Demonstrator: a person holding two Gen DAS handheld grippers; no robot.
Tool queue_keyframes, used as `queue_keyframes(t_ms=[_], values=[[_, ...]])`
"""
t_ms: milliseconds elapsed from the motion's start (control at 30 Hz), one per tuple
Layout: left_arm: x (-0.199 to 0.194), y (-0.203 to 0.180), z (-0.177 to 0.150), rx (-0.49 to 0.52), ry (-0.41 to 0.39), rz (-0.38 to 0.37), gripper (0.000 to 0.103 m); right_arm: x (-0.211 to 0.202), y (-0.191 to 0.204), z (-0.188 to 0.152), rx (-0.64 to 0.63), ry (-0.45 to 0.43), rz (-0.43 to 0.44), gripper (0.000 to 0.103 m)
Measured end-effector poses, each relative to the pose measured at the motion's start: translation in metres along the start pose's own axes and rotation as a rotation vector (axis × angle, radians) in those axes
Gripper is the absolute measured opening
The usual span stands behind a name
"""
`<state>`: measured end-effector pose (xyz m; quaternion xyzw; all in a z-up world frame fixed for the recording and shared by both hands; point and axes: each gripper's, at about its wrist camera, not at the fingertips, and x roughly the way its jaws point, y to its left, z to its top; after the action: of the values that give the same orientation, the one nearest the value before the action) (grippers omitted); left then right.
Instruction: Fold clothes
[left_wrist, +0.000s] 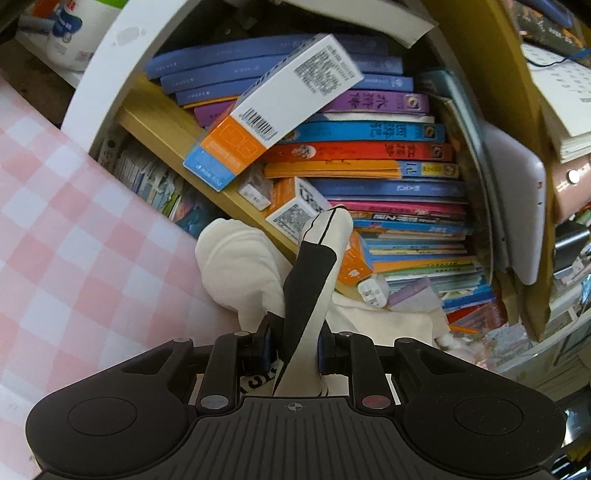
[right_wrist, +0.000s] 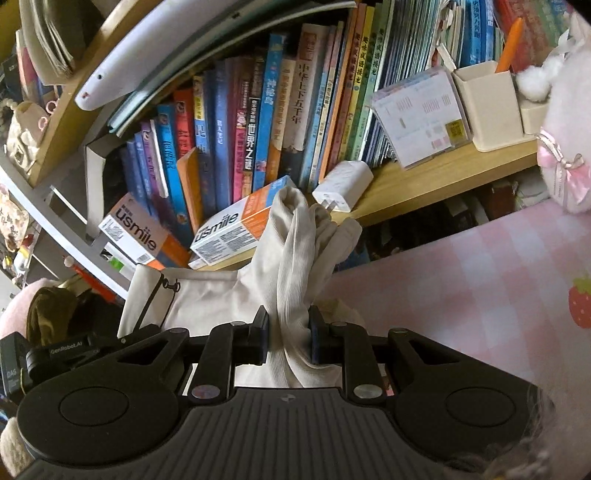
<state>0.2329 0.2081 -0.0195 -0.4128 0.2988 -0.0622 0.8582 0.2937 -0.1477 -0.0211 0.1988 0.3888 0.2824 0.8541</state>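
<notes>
Left wrist view: left claw (left_wrist: 294, 350) pinches the garment (left_wrist: 317, 258) before the bookshelf (left_wrist: 177, 129), right claw (right_wrist: 287, 338) likewise.

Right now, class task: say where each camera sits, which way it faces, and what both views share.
Left wrist: on the left gripper, facing the bookshelf; it grips black-and-white cloth.
Right wrist: on the right gripper, facing upright books; it grips the cream garment.
Shared: the white charger, the pink checked cloth.
</notes>
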Motion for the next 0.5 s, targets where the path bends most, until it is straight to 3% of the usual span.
queue_keyframes(t_ms=[233,367,500], values=[[0.02,0.028,-0.007,0.002,0.024,0.027,0.025,0.028,-0.027,-0.01,0.051,0.04,-0.029,0.02],[0.021,0.037,-0.01,-0.017,0.03,0.027,0.039,0.035,-0.04,-0.016,0.098,0.043,-0.025,0.03],[0.01,0.024,-0.007,0.059,0.003,0.094,0.045,0.028,-0.04,-0.014,0.077,0.031,-0.057,0.047]])
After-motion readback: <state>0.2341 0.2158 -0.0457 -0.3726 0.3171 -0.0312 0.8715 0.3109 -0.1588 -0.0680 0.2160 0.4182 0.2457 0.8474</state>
